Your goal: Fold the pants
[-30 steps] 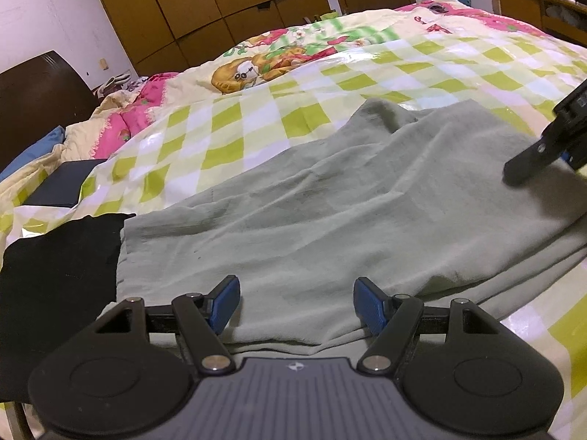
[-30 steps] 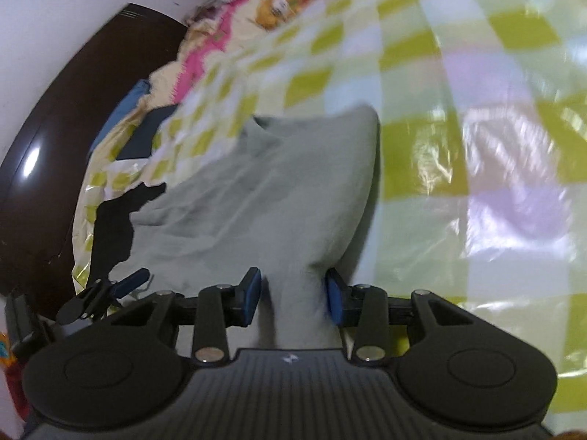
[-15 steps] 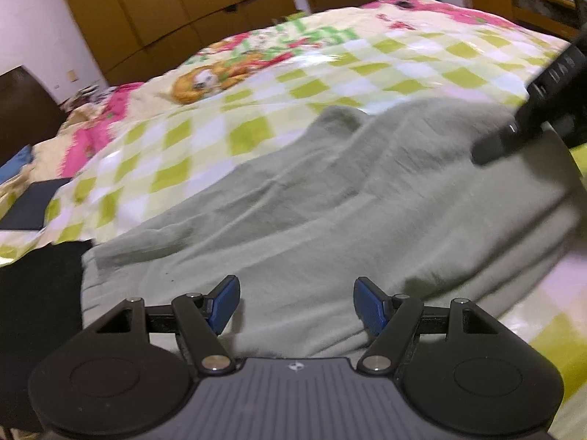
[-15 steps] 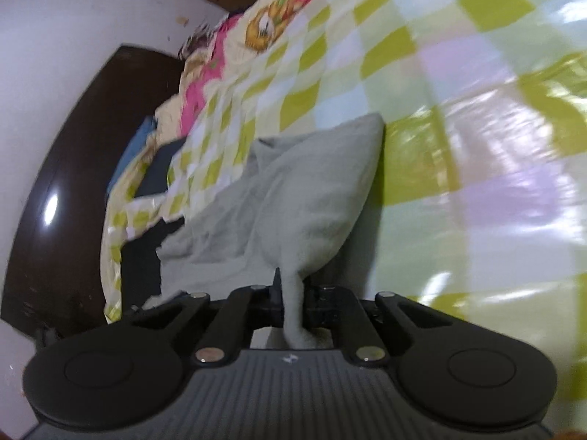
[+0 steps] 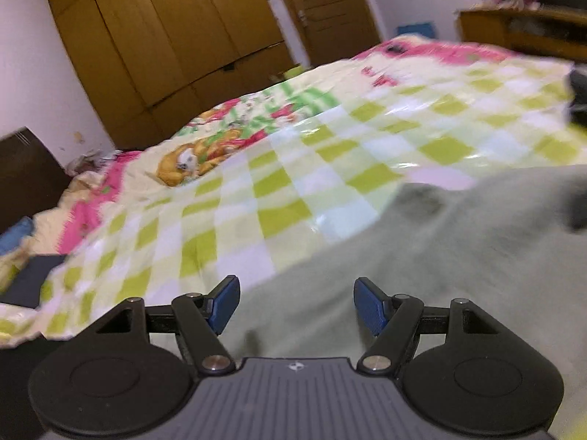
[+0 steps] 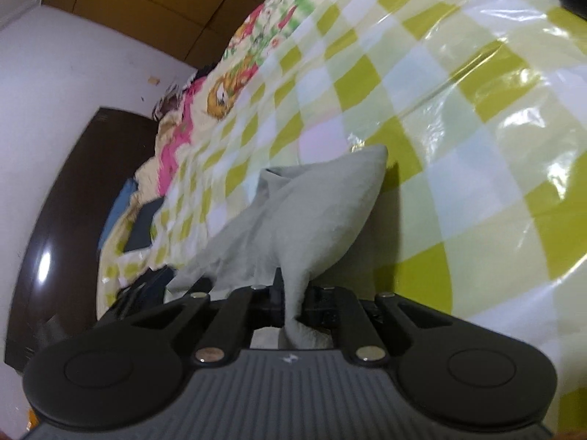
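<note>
Pale grey-green pants (image 5: 422, 264) lie on a bed, filling the lower right of the blurred left wrist view. My left gripper (image 5: 295, 306) hovers over their near edge, open, with nothing between its blue pads. In the right wrist view my right gripper (image 6: 293, 310) is shut on a bunched end of the pants (image 6: 315, 220), which rise lifted off the sheet and trail away to the left. A dark blur at the right edge of the left wrist view may be the right gripper; I cannot tell.
The bed wears a glossy green-and-white checked cover (image 5: 293, 183) with a cartoon print (image 5: 190, 161) farther back. A dark cloth (image 6: 146, 220) lies near the dark headboard (image 6: 55, 220). Wooden wardrobes (image 5: 165, 36) and a door stand beyond.
My right gripper closed on the pants' end and lifted it, pulling the cloth up and across. My left gripper slid along the pants, staying open; the black cloth left its view.
</note>
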`<state>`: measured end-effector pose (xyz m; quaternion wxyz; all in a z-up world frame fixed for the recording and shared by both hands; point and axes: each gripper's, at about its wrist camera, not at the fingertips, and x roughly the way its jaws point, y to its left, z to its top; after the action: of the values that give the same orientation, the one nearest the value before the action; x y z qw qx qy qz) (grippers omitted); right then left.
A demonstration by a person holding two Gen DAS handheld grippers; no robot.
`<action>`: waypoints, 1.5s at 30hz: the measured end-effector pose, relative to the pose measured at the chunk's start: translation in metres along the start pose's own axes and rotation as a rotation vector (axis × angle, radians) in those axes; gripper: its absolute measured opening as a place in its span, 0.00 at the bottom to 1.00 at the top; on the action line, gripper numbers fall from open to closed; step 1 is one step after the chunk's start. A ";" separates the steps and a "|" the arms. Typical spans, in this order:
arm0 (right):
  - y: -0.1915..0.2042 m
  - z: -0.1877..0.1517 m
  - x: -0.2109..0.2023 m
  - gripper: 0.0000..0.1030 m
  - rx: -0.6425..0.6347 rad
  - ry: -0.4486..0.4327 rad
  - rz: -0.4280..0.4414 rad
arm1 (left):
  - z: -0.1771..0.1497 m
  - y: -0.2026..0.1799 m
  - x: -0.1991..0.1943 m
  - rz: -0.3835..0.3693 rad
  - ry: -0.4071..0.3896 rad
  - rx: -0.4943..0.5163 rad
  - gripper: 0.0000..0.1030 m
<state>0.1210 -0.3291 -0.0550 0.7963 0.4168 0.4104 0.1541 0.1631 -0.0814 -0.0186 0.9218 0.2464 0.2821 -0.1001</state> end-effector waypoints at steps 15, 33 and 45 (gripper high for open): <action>0.022 0.007 0.002 0.06 -0.019 -0.012 -0.007 | -0.041 -0.039 -0.015 0.075 0.025 0.182 0.80; 0.220 -0.055 0.165 0.07 -0.632 0.180 -0.091 | -0.098 0.051 -0.078 -0.088 0.072 -0.170 0.81; 0.233 -0.104 0.245 0.08 -0.661 0.325 -0.168 | -0.121 0.088 -0.082 -0.159 0.062 -0.335 0.81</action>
<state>0.2125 0.0117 -0.0325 0.8221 0.0724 0.4925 0.2763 0.0675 0.0597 -0.0235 0.9301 0.0691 0.3415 -0.1166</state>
